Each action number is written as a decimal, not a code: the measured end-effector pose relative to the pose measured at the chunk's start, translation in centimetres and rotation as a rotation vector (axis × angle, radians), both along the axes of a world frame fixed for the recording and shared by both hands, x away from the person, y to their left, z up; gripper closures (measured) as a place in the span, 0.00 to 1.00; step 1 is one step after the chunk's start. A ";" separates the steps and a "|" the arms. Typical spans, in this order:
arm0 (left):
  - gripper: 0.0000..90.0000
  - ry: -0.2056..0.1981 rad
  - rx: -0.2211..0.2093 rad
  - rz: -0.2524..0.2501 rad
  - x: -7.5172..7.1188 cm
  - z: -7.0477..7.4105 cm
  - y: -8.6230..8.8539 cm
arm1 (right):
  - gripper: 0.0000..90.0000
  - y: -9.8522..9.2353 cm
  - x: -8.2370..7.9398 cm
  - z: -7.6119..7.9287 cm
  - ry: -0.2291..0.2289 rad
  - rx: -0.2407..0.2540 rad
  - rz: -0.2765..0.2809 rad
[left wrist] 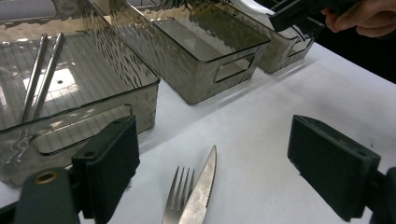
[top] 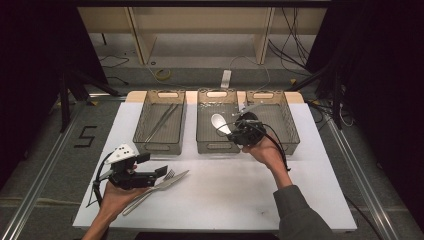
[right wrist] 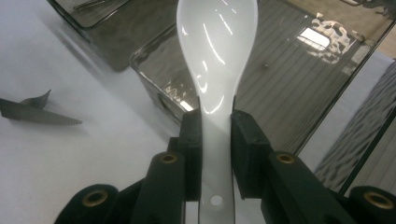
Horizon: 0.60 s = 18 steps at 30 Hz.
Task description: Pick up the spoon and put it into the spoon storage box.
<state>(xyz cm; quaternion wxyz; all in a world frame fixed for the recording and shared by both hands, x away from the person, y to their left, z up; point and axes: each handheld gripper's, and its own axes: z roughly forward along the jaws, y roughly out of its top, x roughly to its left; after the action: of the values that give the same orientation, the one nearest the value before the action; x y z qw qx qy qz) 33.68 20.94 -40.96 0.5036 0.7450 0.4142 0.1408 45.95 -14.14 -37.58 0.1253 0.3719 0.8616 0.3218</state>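
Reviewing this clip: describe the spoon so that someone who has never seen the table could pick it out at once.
On the white table stand three smoky see-through plastic bins; look at the middle bin. Over its right side the right gripper is shut on the handle of a glossy white ceramic soup spoon, bowl pointing away from the jaws. Unlike the steel fork and serrated knife by the left gripper, it is white and held.

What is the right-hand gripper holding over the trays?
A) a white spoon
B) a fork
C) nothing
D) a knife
A: in the right gripper view the right gripper has its jaws pressed on the handle of the white spoon; the fork and knife lie on the table.
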 end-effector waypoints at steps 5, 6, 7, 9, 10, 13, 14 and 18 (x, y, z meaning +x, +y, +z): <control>0.18 -0.002 0.000 -0.005 -0.3 0.0 0.0 | 0.84 0.7 1.1 0.1 0.001 0.008 -0.015; 0.18 -0.004 -0.003 -0.005 -0.4 0.0 0.0 | 0.84 0.8 1.3 0.1 0.005 0.003 -0.022; 0.18 -0.005 -0.003 -0.005 -0.4 0.0 0.1 | 0.84 1.0 1.5 0.1 0.003 0.002 -0.026; 0.18 -0.004 -0.003 -0.003 -0.5 0.0 0.1 | 0.84 1.2 1.9 0.1 0.006 0.006 -0.034; 0.18 -0.004 -0.003 -0.003 -0.5 0.0 0.2 | 0.84 1.3 2.1 0.1 0.005 0.005 -0.037; 0.18 -0.003 -0.003 -0.001 -0.5 0.0 0.3 | 0.84 1.7 2.7 0.1 0.016 0.016 -0.053; 0.18 -0.004 -0.005 0.000 -0.6 0.0 0.3 | 0.84 1.8 2.9 0.0 0.018 0.014 -0.058; 0.18 -0.005 -0.006 0.000 -0.7 0.0 0.2 | 0.84 2.2 3.8 -0.1 0.023 0.010 -0.078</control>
<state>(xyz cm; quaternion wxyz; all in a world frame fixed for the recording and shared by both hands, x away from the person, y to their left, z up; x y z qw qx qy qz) 33.01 21.16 -40.98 0.5067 0.7433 0.4133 0.1415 49.75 -11.95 -37.71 0.1259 0.4095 0.8464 0.3164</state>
